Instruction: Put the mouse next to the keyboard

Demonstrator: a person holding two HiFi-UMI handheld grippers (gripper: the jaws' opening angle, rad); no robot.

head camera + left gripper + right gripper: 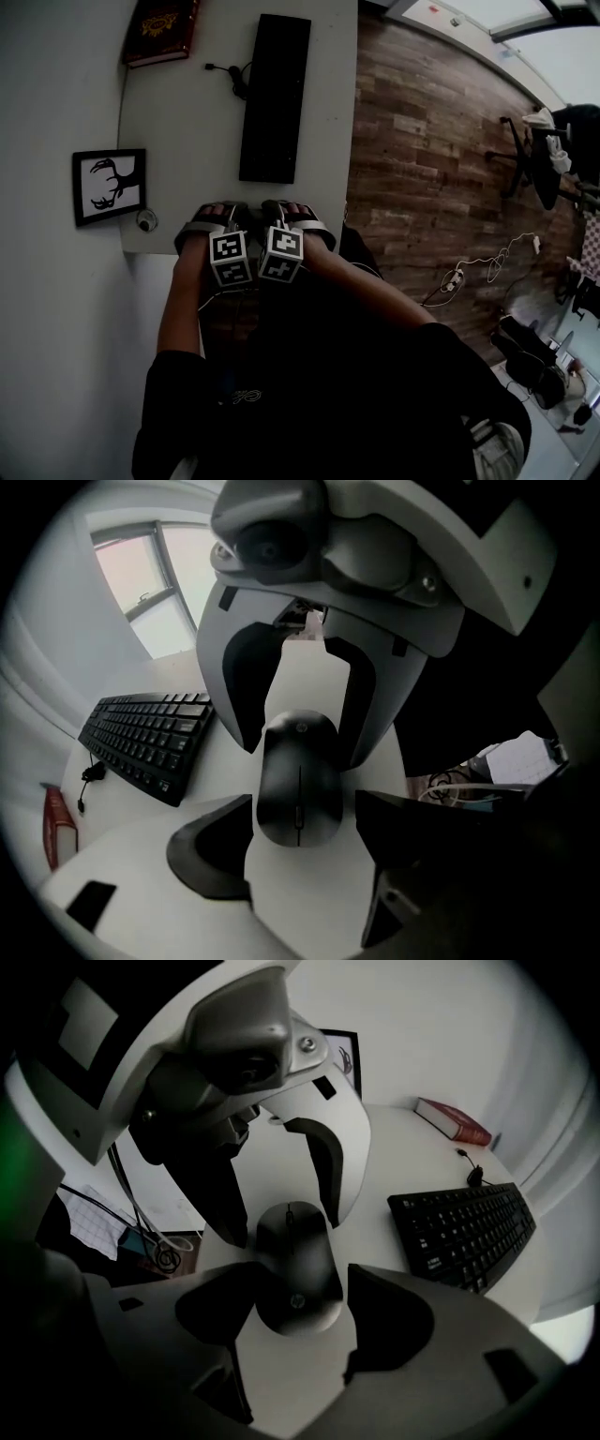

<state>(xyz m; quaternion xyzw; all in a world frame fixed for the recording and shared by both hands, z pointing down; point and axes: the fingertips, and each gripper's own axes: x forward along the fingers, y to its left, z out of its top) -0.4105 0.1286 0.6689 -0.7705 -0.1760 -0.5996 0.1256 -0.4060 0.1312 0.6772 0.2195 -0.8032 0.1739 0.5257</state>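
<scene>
A black mouse [298,782] [298,1274] lies on the white table [187,103] near its front edge. My left gripper [302,803] [216,216] and right gripper [300,1279] [294,214] point steeply down at it from opposite sides. Both are open, with dark jaws on either side of the mouse and gaps showing. In the head view the grippers hide the mouse. The black keyboard [275,94] [145,738] [464,1232] lies farther back, apart from the mouse. The right gripper's pale fingers [230,682] face the left gripper's camera.
A red book [161,30] [453,1119] lies at the table's far corner, with a small black cable [230,75] beside the keyboard. A framed antler picture [110,185] is at the left. Wooden floor [441,159] with cables [478,267] lies right of the table.
</scene>
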